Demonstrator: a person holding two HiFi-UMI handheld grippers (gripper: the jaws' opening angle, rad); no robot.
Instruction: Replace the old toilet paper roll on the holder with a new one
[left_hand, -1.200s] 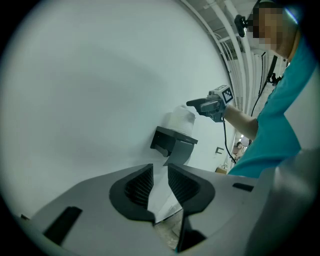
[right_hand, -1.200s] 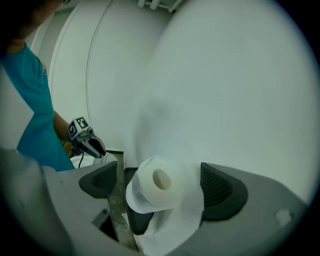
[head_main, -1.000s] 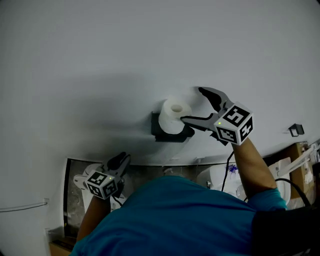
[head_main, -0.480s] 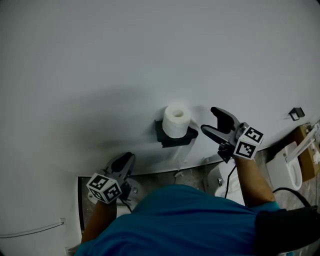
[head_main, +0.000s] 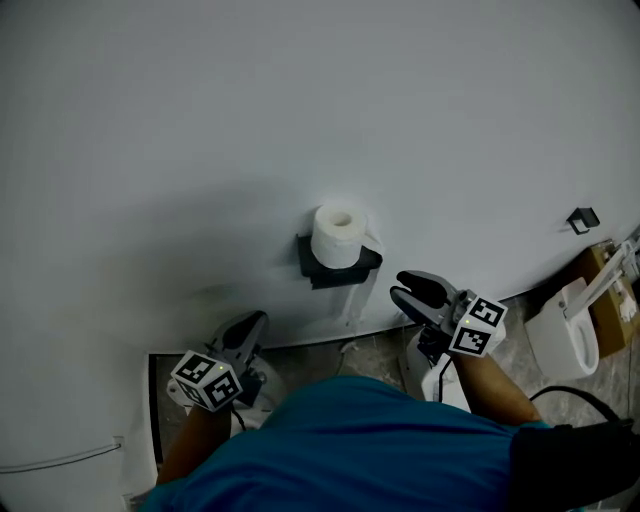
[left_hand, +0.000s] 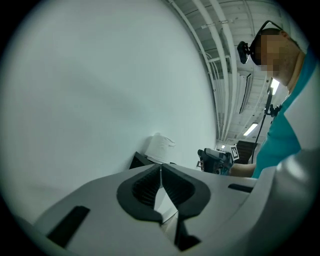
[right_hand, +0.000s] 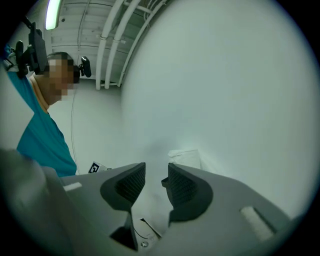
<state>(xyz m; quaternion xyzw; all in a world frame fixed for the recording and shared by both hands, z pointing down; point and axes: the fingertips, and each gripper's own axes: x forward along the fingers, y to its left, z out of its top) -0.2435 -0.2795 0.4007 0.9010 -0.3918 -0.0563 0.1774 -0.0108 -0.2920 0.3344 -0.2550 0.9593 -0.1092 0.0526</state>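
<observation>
Toilet paper roll (head_main: 338, 236) sits upright on the black holder (head_main: 338, 270) on the wall (head_main: 200, 120).

Head view: the right hand-held gripper (head_main: 415, 293), at the roll a second ago, is now down and right of the holder, clear of it. The left hand-held gripper (head_main: 245, 328) is low and well apart.

Left gripper view: jaws have just closed, pads meeting, nothing between.

Right gripper view: jaws have just narrowed to a slim gap, empty.

Judgement: roll released on the holder. Old or new, cannot tell.
</observation>
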